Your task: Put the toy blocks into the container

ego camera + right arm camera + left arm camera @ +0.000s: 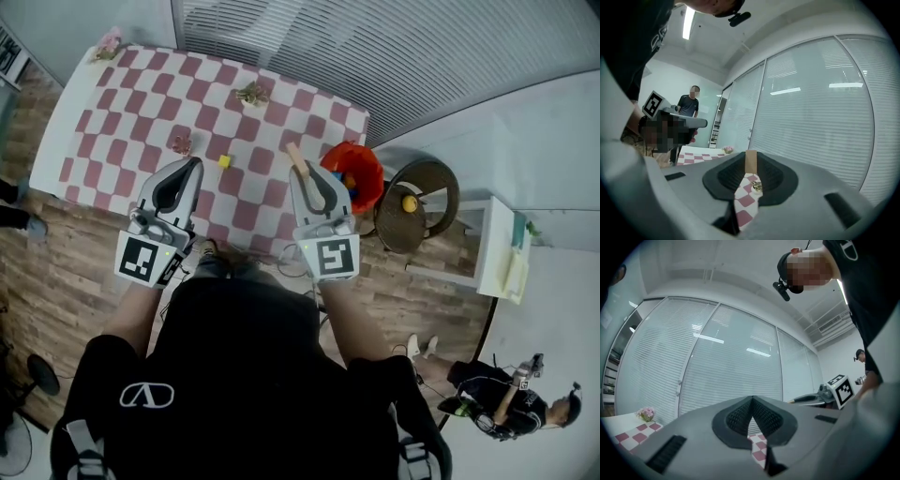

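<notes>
Right gripper [307, 178]: jaws narrow, clamped on a tan block [296, 157], just beside the rim of the red container [373, 178], at its 9 o'clock. Left gripper [192, 167]: jaws together, empty. A yellow block [224, 161] lies on the table [122, 112] at 3 o'clock of the left gripper.

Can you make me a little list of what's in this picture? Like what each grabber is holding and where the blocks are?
table: covered with a pink-and-white checked cloth
container: red, at the table's right edge, with colored blocks inside
left gripper: fingers shut, nothing in them
right gripper: fingers shut on a wooden block, close to the container
yellow block: lying on the cloth, not picked up yet
</notes>
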{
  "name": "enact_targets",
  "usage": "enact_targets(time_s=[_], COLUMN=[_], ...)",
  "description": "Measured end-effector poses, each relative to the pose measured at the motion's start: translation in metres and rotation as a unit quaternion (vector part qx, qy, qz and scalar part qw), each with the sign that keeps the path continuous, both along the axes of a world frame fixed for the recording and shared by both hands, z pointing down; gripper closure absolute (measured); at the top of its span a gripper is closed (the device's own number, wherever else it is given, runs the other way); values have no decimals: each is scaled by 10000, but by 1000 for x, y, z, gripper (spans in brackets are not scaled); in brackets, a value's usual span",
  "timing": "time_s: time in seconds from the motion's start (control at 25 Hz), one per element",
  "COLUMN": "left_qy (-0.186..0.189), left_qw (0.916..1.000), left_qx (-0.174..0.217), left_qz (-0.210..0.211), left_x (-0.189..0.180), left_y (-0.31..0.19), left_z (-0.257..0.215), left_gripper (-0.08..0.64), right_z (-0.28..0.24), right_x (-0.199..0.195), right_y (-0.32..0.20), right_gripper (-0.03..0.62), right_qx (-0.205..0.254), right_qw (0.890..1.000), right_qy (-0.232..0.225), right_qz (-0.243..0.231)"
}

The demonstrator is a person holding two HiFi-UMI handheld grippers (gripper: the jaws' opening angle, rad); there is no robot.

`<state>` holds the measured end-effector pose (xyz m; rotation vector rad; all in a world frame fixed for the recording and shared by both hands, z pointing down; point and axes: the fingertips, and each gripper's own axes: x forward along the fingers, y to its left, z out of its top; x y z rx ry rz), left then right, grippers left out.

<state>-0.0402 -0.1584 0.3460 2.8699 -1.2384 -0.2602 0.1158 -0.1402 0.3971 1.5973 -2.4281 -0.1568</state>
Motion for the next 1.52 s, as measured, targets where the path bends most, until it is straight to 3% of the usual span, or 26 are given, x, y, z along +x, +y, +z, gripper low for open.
enact_targets(time_s=[0.24,0.36,0.48,0.68,0.84,0.88,0.96,1.04,1.32,1.52], left_qy=[-98,-201,-26,-172,-43,-7,14,2,2,-2], left_qw=[9999,9995,10000,9997,9999,10000,10000,10000,10000,10000], left_qx=[-70,-180,-30,-152,-84,-70,-91,-87,-94,-65], left_qz=[93,142,34,130,66,47,26,26,-3,-60], left_x=[0,-2,0,-1,2,3,4,4,-1,-5], left_y=[3,5,0,3,0,0,-1,-1,-2,-3], left_z=[9,20,4,18,8,5,4,4,7,5], left_gripper=[555,555,555,555,555,555,555,555,555,555], right_z=[-1,15,40,73,97,101,106,107,81,46], right_x=[74,125,170,212,225,227,230,230,208,165], right_y=[-21,-29,-30,-22,-17,-17,-17,-18,-29,-41], right_gripper=[522,520,520,520,513,492,374,337,337,339], right_qx=[64,-223,-643,-1149,-1566,-1644,-1723,-1734,-1455,-1129], right_qw=[9969,9909,9806,9643,9516,9487,9456,9452,9579,9731], right_qy=[-109,-136,-235,-403,-551,-599,-673,-671,-607,-720], right_qz=[774,1317,1836,2350,2585,2633,2677,2684,2401,1875])
